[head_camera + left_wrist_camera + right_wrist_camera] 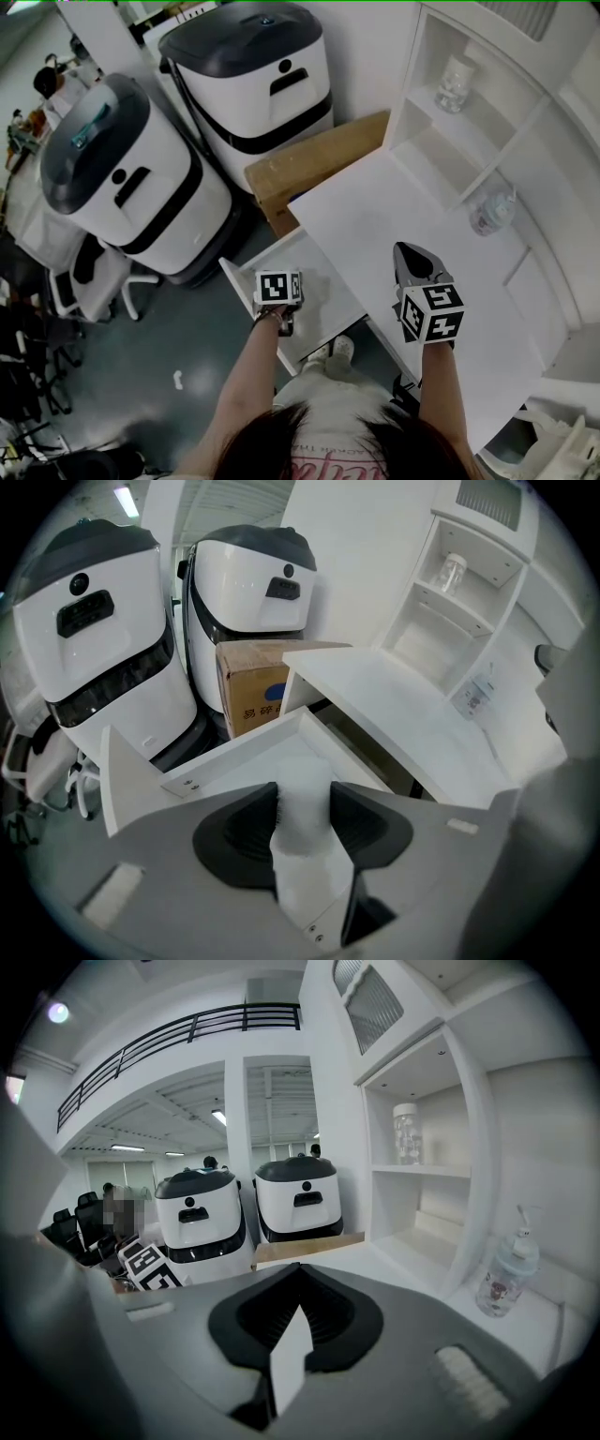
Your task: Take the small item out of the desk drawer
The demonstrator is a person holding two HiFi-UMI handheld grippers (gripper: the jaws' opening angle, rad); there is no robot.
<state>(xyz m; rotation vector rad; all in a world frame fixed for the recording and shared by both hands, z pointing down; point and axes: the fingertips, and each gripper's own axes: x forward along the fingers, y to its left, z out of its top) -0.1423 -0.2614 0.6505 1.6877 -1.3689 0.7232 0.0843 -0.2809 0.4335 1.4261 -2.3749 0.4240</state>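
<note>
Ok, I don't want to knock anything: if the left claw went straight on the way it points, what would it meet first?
Probably the far wall of the drawer, just past the white item the left claw grips; the cardboard box stands behind it. Depth is unclear.

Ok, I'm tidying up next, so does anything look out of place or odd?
Only the drawer, standing open under the desk, with the left gripper holding a white item over it. Nothing looks spilled or damaged.
</note>
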